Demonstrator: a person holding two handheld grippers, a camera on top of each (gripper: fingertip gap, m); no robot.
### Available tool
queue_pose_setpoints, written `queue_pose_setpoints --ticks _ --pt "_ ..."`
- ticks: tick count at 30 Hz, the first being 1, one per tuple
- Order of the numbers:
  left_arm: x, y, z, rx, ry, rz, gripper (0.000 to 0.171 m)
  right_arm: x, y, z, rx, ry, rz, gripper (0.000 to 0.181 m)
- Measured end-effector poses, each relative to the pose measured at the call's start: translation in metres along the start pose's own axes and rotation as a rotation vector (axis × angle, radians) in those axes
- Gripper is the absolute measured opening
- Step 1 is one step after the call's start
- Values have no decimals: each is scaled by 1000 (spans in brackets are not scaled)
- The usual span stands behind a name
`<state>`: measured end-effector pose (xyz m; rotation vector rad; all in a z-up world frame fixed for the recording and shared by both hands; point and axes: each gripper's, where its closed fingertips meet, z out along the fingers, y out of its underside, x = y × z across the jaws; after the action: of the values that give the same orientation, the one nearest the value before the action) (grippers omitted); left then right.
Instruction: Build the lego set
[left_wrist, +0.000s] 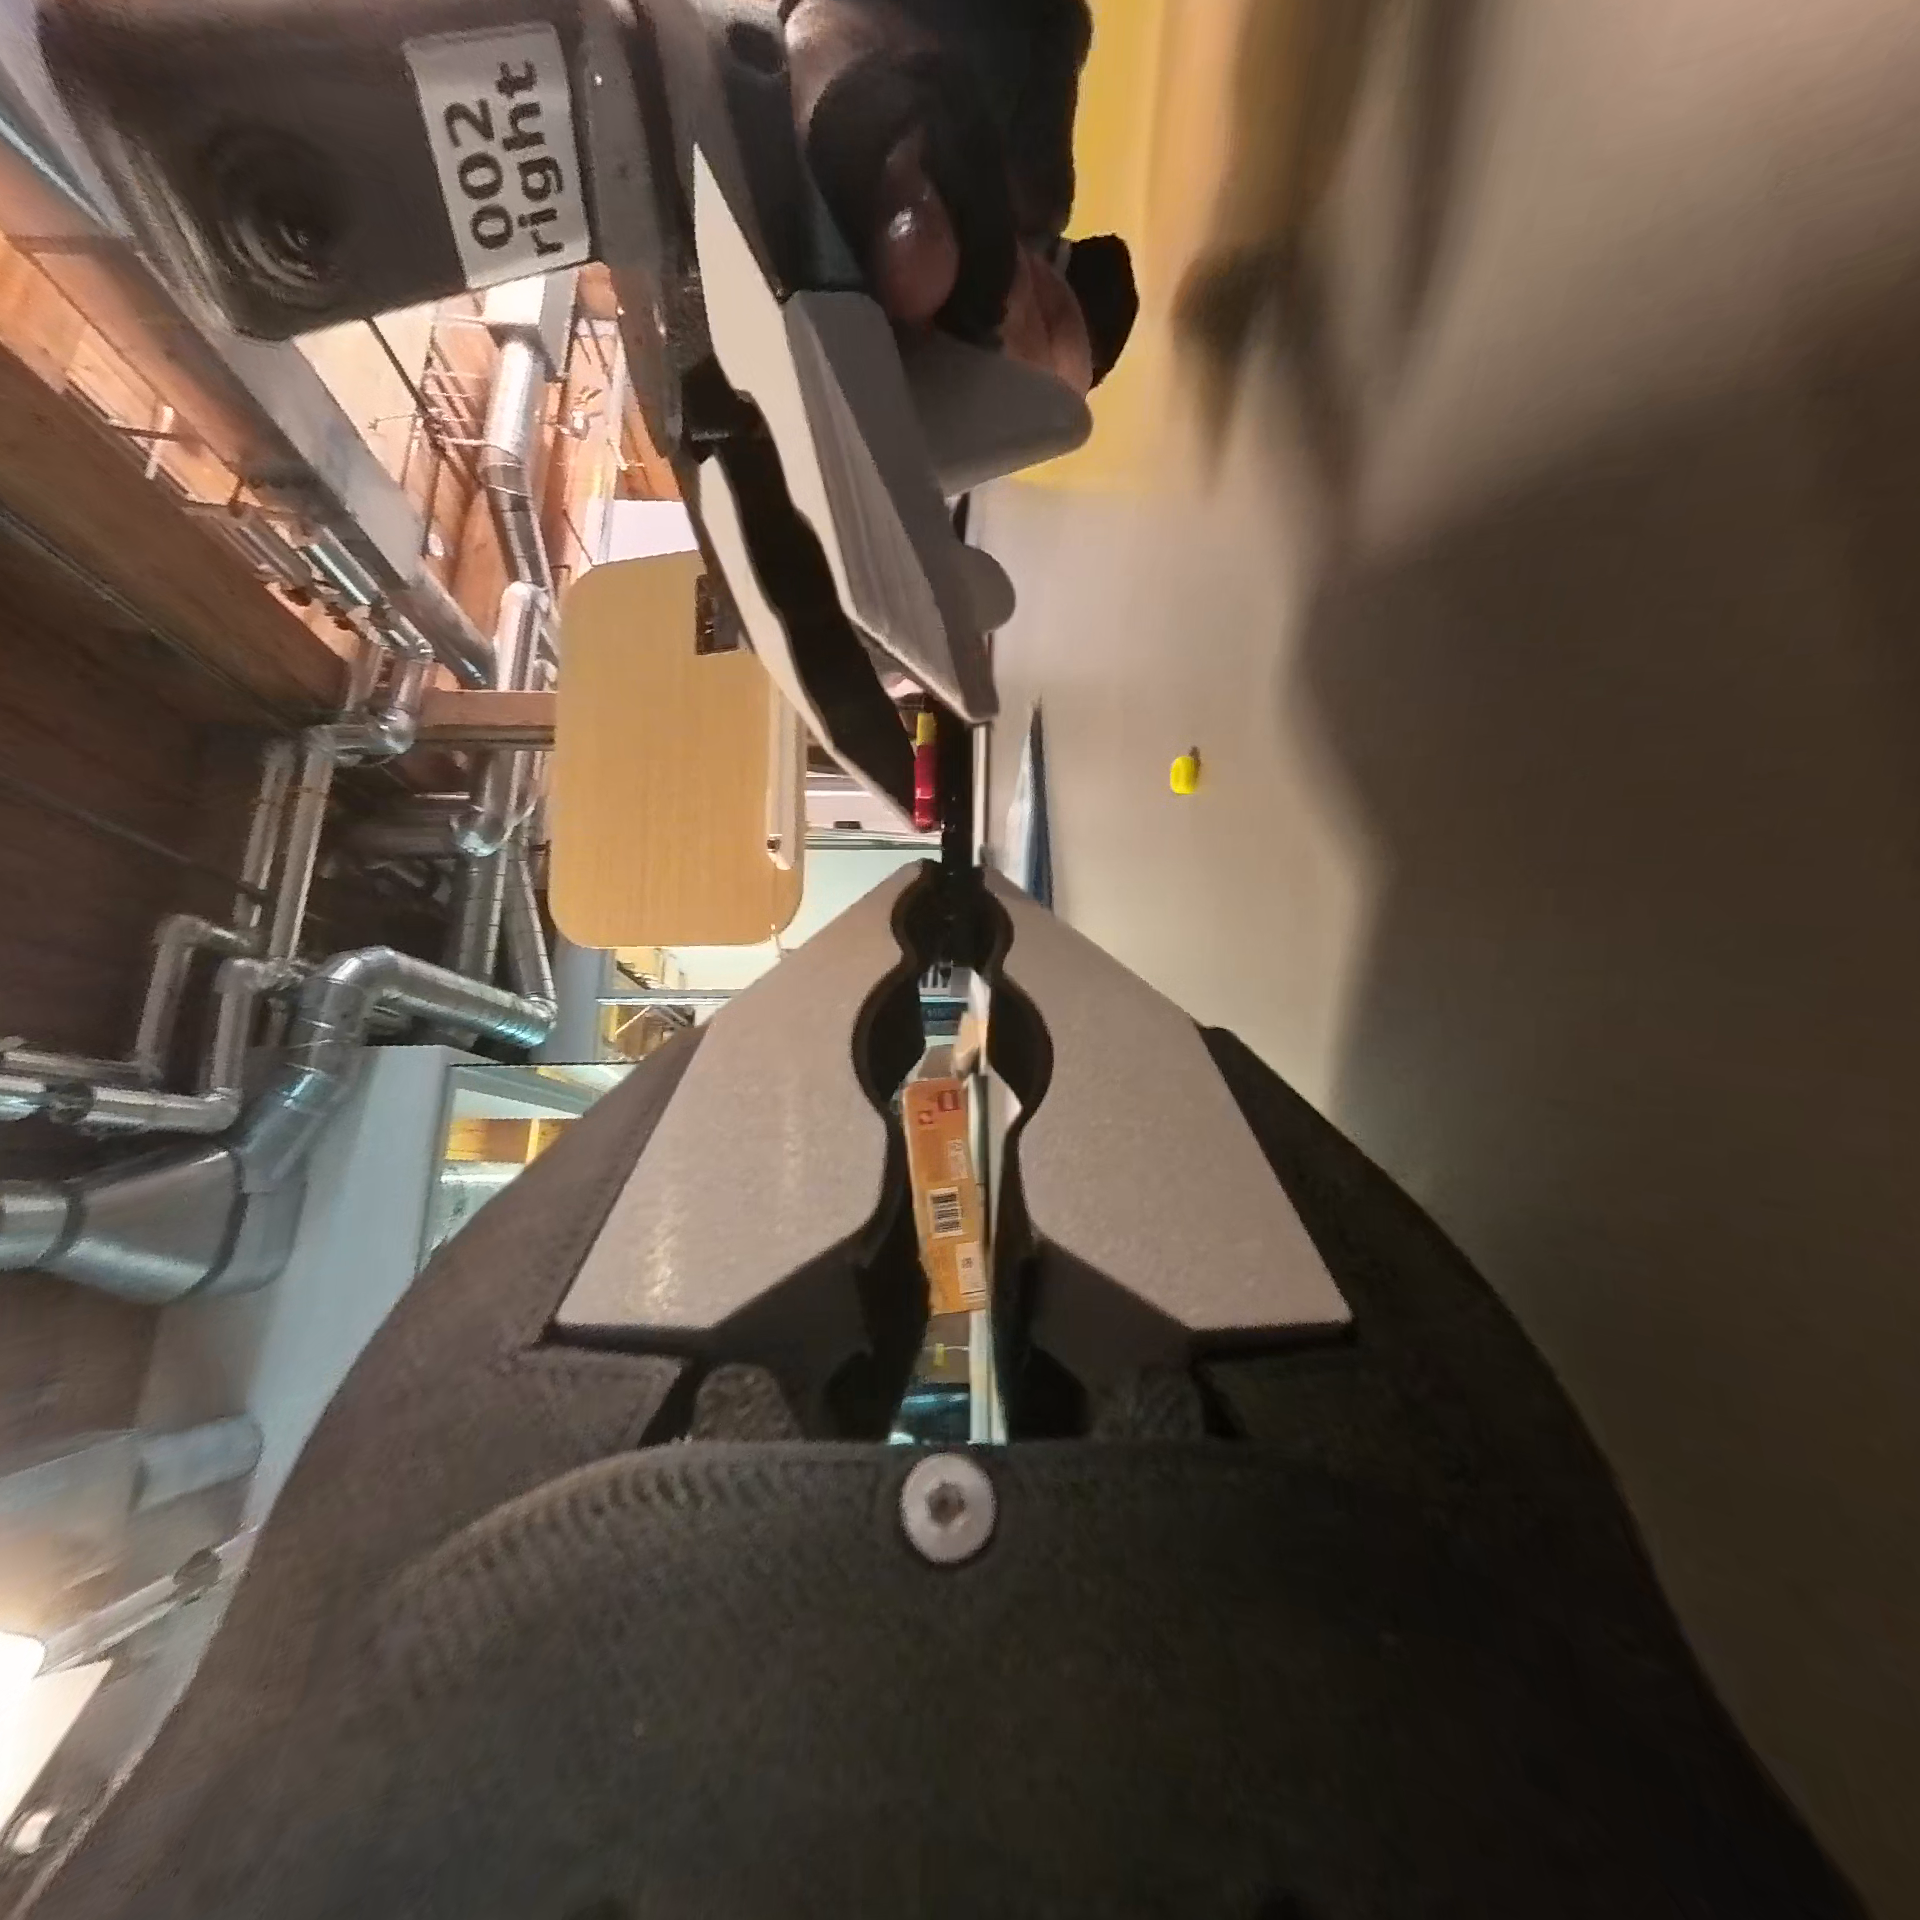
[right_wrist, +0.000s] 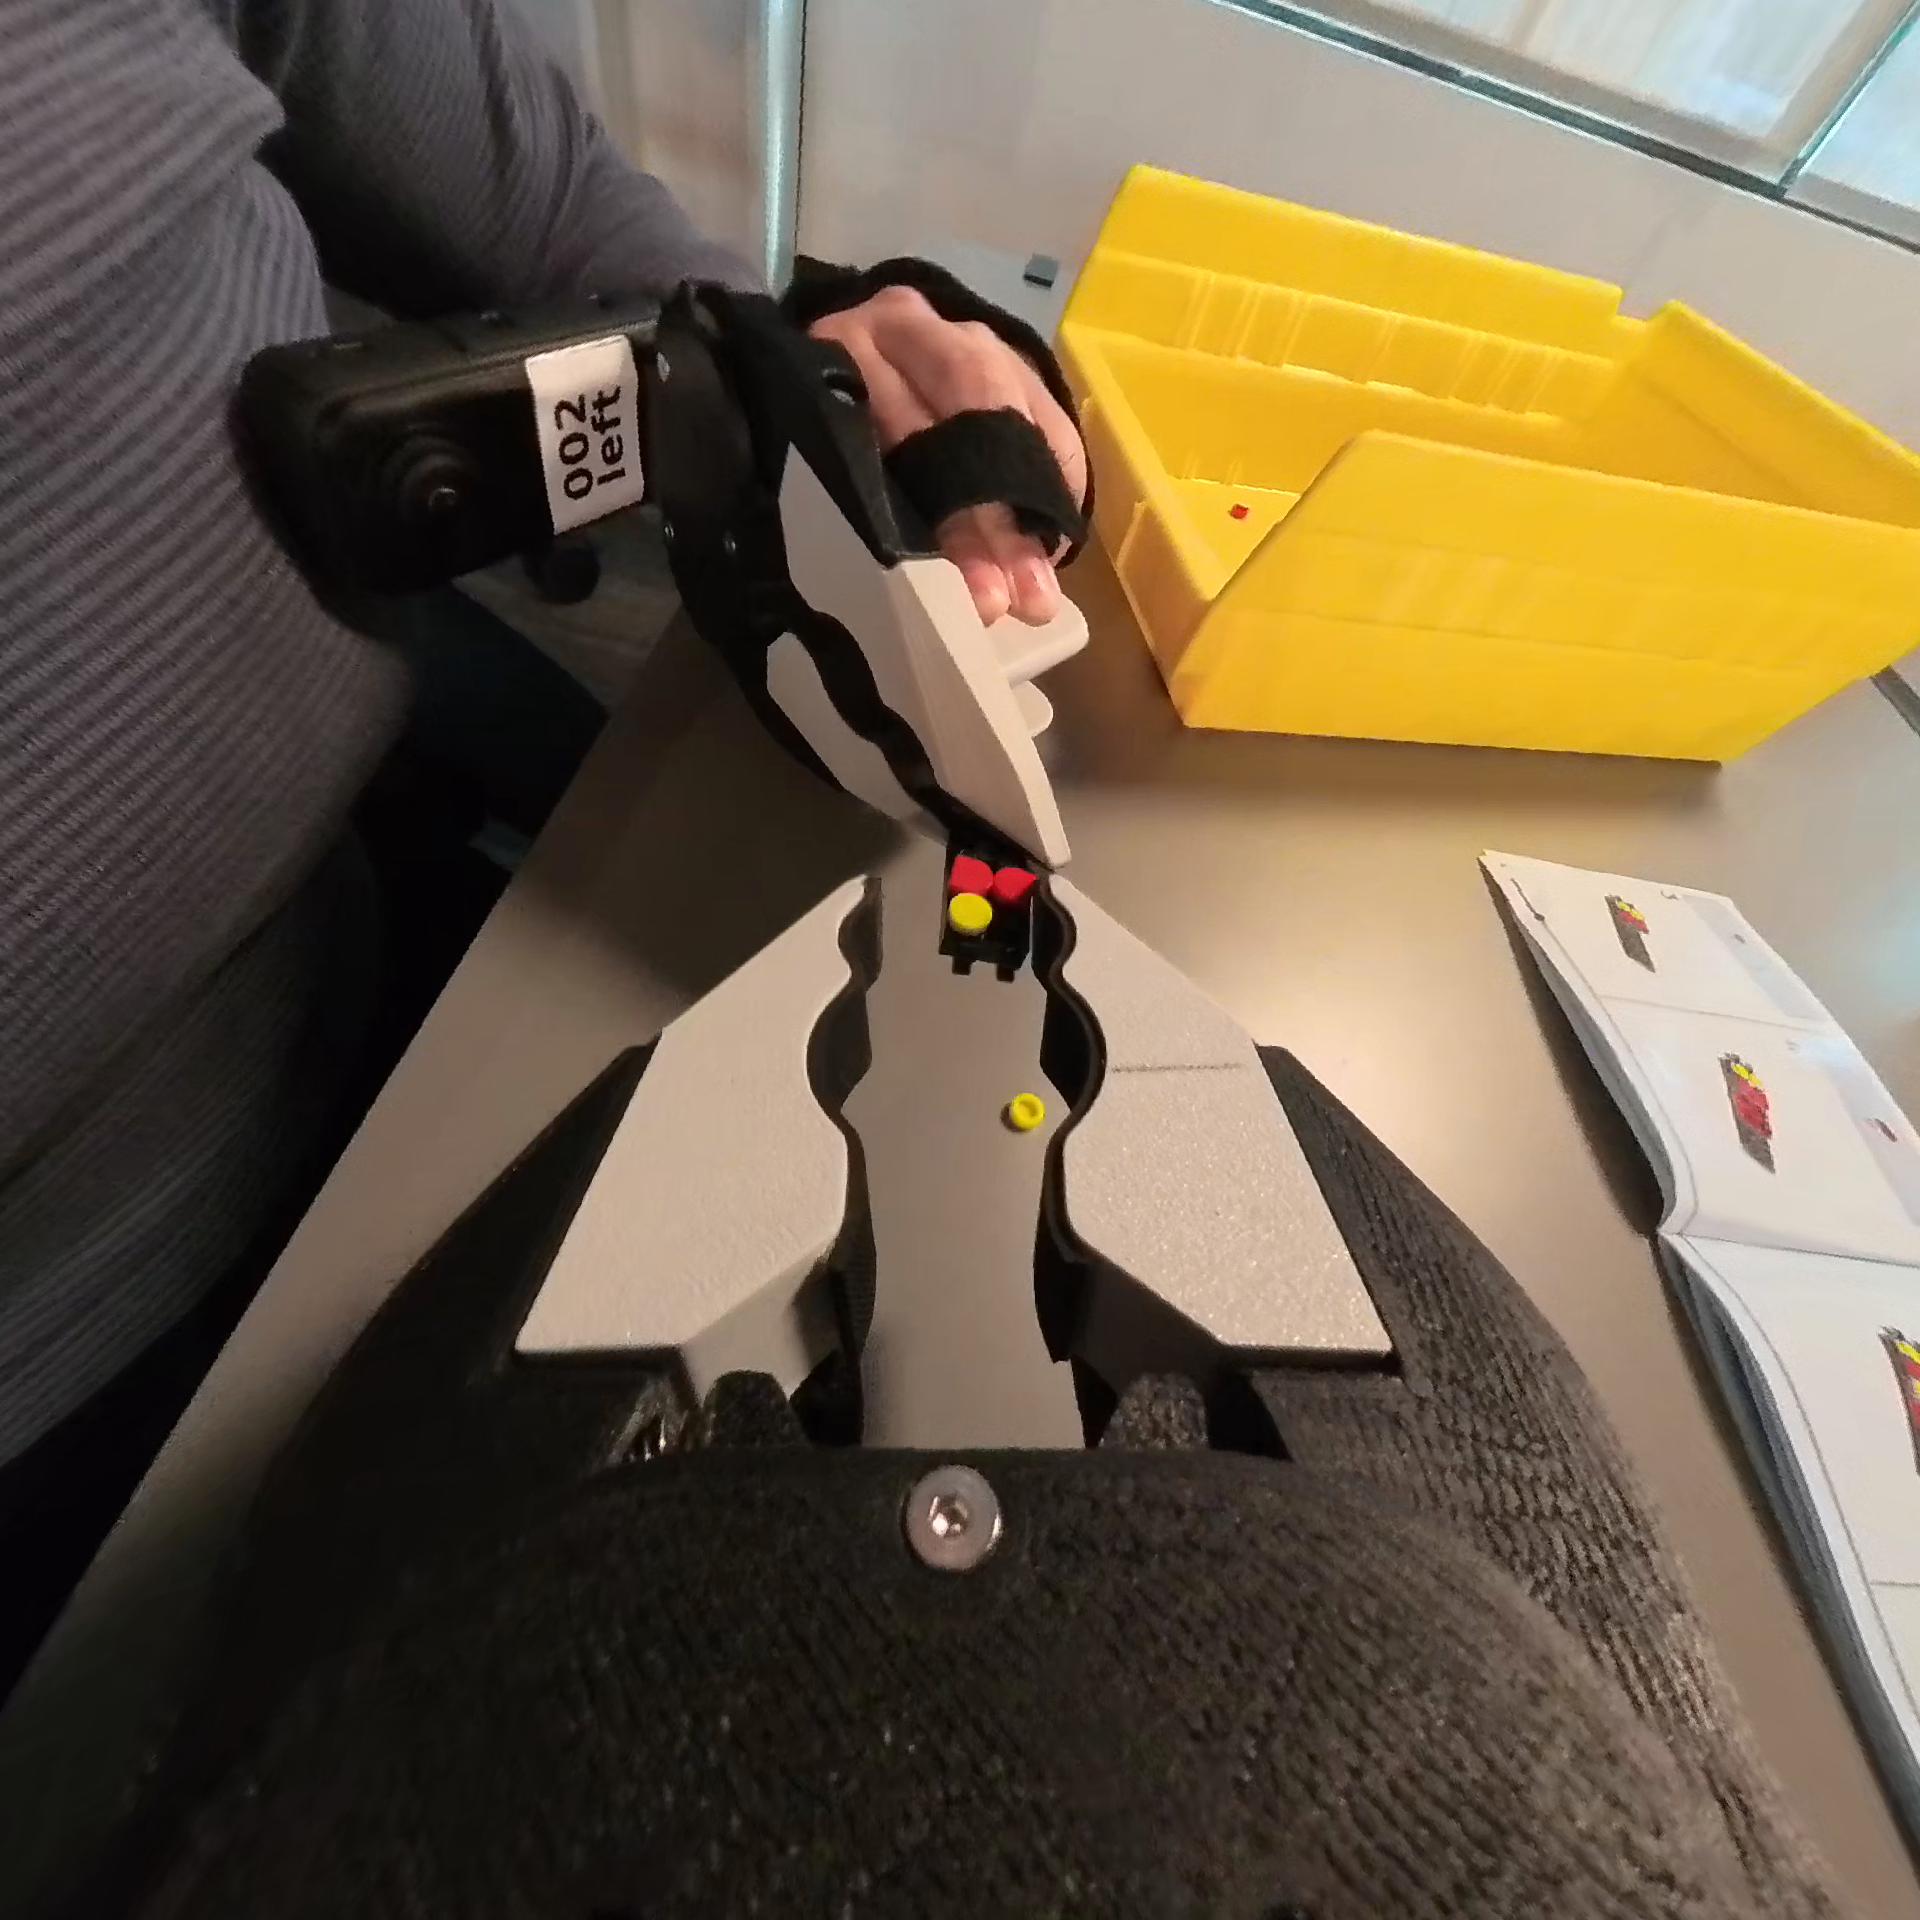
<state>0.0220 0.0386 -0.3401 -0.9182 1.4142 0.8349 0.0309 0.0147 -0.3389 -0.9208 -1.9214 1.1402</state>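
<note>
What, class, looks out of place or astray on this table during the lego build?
One small yellow round piece lies loose on the bare grey table, apart from the black lego assembly held in the left tongs and outside the yellow bin. Nothing looks spilled or broken, and the open instruction booklet lies flat.

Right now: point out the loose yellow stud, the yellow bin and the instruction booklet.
loose yellow stud (right_wrist: 1023, 1111), right wrist view, its top.
yellow bin (right_wrist: 1507, 665), right wrist view, near front wall.
instruction booklet (right_wrist: 1756, 1049), right wrist view, open page.
</note>
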Motion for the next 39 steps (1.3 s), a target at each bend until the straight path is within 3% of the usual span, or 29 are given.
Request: queue_pose_setpoints --ticks 10,19,22,39 --pt "15 5 9 20 60 -18 4 -3 12 5 -52 0 -17 28" --pt "21 16 15 0 68 -42 4 6 4 -1 4 72 95 10" --pt "21 16 16 -2 66 -42 4 12 5 -1 -3 111 108 23" --pt "23 15 19 7 75 -46 4 6 10 0 -34 39 197 24"
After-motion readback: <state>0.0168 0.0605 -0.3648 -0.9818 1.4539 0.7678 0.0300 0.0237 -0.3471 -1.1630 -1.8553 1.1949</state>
